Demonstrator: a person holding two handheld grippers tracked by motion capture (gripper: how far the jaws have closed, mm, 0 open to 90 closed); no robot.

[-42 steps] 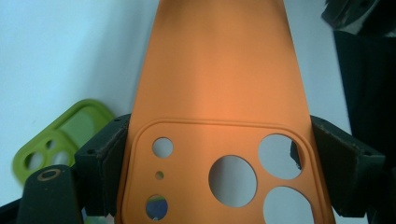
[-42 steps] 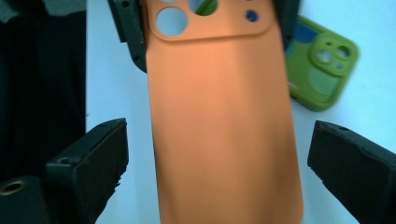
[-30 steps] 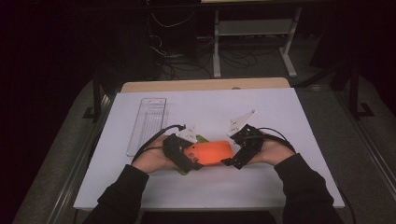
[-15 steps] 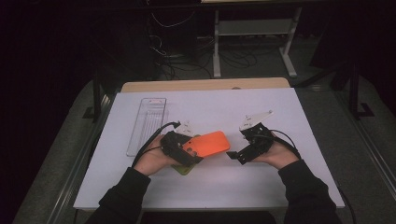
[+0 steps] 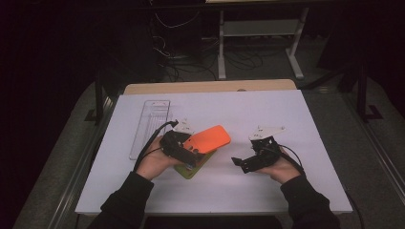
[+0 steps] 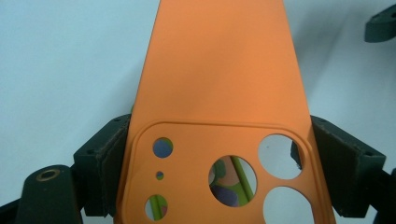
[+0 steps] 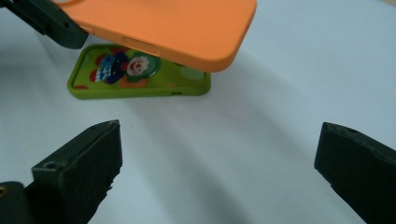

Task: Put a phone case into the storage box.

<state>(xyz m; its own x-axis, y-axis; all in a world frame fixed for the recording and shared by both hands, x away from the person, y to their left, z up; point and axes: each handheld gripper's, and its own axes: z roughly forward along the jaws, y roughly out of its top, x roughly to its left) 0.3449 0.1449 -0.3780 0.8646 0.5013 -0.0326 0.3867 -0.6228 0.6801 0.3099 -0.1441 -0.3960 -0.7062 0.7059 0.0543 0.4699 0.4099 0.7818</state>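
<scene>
My left gripper (image 5: 190, 149) is shut on the camera end of an orange phone case (image 5: 209, 138), which it holds tilted above the table. In the left gripper view both jaws press the sides of the orange case (image 6: 217, 93). Under it a green phone case (image 5: 192, 168) with a cartoon print lies flat on the white mat; the right gripper view shows this green case (image 7: 135, 74) beneath the orange case (image 7: 173, 28). My right gripper (image 5: 237, 163) stands open to the right, apart from both cases, its fingers (image 7: 84, 163) wide over bare mat.
A clear plastic tray (image 5: 150, 126) lies at the left of the white mat (image 5: 286, 109). The mat sits on a wooden tabletop (image 5: 210, 87). Behind the table stand a desk frame and cables on the dark floor.
My right gripper let go of the orange case and moved right and down, away from it. The left gripper keeps the case, now raised and tilted over the green one.
</scene>
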